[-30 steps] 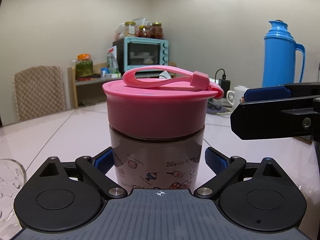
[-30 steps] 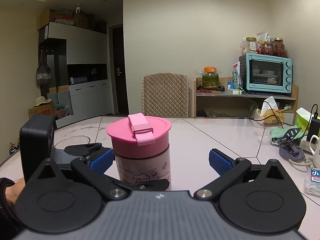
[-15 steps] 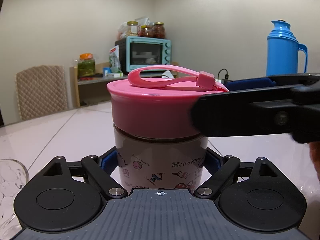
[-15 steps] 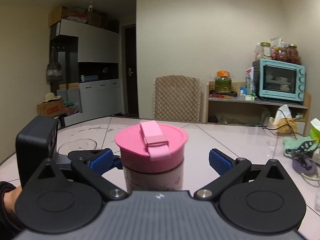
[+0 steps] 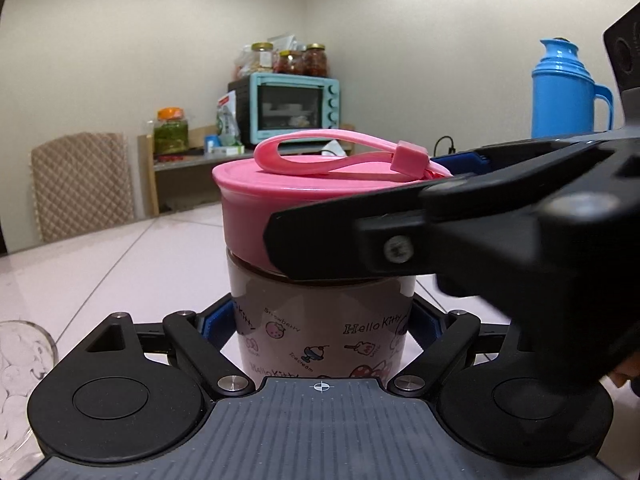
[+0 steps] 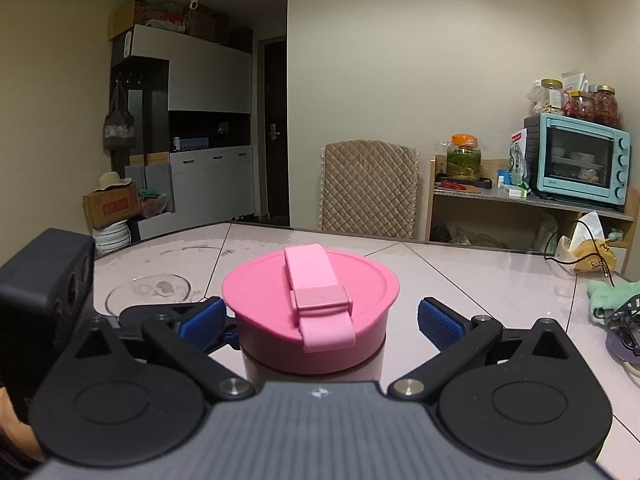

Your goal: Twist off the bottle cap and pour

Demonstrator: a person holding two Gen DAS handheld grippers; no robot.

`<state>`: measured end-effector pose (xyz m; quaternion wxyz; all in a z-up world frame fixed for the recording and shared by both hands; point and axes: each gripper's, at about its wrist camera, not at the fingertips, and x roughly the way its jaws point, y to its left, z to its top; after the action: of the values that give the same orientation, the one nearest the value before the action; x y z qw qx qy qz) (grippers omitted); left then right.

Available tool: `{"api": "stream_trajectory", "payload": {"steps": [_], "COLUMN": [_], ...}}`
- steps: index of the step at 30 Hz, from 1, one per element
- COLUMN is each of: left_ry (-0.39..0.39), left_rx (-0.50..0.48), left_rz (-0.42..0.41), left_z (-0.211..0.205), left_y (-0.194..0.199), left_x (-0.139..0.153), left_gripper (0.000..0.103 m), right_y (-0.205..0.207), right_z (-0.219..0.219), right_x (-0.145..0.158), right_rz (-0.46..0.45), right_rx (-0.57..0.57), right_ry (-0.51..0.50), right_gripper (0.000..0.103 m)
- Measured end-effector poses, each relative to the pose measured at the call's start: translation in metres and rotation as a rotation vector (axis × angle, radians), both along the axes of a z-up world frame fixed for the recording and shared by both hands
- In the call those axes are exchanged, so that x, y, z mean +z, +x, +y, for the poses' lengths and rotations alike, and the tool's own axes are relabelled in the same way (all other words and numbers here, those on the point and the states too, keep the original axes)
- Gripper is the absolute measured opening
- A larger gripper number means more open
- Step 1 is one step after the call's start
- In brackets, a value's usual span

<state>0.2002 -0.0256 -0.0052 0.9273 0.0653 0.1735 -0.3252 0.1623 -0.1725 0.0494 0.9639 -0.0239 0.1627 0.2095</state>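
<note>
A Hello Kitty bottle point(image 5: 320, 332) with a wide pink screw cap point(image 5: 248, 216) and a pink strap stands upright on the pale table. My left gripper point(image 5: 320, 324) is shut on the bottle's body, its blue pads pressed against both sides. My right gripper point(image 6: 320, 316) is open and straddles the pink cap point(image 6: 312, 304), with blue pads a little off each side. In the left wrist view the right gripper's black finger point(image 5: 440, 236) crosses in front of the cap.
A clear glass point(image 5: 20, 364) stands at the left, also seen in the right wrist view point(image 6: 148, 292). A blue thermos point(image 5: 564, 92) stands far right. A teal toaster oven point(image 5: 296, 108) and jars sit on a shelf behind. A padded chair point(image 6: 368, 196) is beyond the table.
My left gripper closed on the bottle body. My right gripper moved in over the cap, so the cap now sits between its open fingers.
</note>
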Motion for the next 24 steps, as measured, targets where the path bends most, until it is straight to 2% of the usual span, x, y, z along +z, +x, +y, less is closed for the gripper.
{"api": "stream_trajectory", "payload": {"steps": [12, 20, 24], "left_ry": [-0.005, -0.008, -0.009], "left_rx": [-0.007, -0.01, -0.011], "left_rz": [-0.005, -0.009, -0.01], "left_z": [0.0008, 0.004, 0.0049], "left_y": [0.002, 0.0038, 0.004], "left_x": [-0.0011, -0.0024, -0.0031], "left_gripper": [0.09, 0.09, 0.09], "right_y": [0.0071, 0.0079, 0.0092], "right_z": [0.0029, 0.0028, 0.0019], "right_x": [-0.0083, -0.0081, -0.0079], "right_rz": [-0.014, -0.022, -0.028], "right_rx": [0.011, 0.033, 0.054], "right_ry": [0.018, 0.017, 0.007], "right_gripper": [0.101, 0.086, 0.085]}}
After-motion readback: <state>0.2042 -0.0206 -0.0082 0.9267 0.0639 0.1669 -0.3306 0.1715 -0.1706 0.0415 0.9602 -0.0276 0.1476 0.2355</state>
